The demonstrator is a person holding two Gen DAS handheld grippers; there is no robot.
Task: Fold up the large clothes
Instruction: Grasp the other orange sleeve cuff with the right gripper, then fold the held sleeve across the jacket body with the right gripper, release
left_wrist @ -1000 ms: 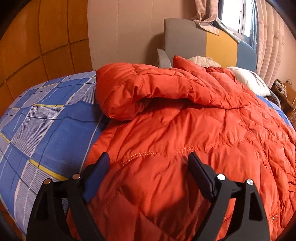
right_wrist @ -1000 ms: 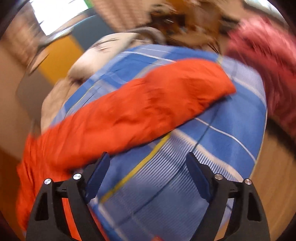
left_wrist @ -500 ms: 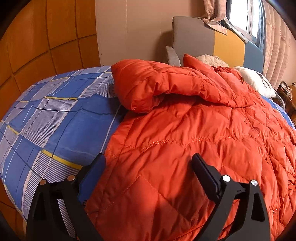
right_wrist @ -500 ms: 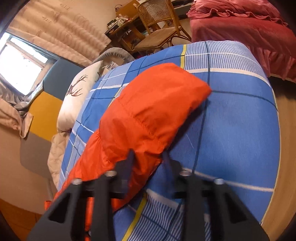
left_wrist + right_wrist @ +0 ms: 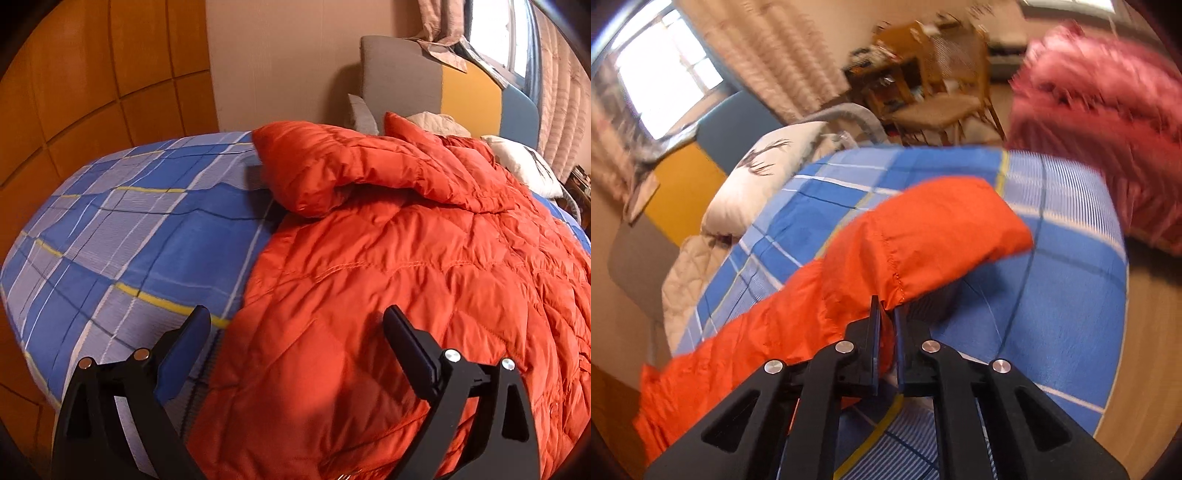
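Observation:
A large orange quilted down jacket (image 5: 424, 266) lies spread on a bed with a blue plaid sheet (image 5: 122, 236). One sleeve is folded across the upper body of the jacket. My left gripper (image 5: 295, 332) is open and hovers over the jacket's lower left edge, holding nothing. In the right wrist view the other sleeve (image 5: 923, 236) stretches out over the sheet (image 5: 1052, 295). My right gripper (image 5: 888, 314) is shut on that sleeve's edge and lifts it off the bed.
A grey, yellow and blue headboard (image 5: 443, 88) and pillows (image 5: 524, 170) stand at the bed's head. A wooden panel wall (image 5: 92, 85) runs along the left. A wooden chair (image 5: 942, 107), a cluttered desk and a pink blanket (image 5: 1108, 122) stand beyond the bed's right side.
My right gripper has closed from wide open onto the sleeve edge and raised it. My left gripper has drifted left toward the jacket's edge, still open.

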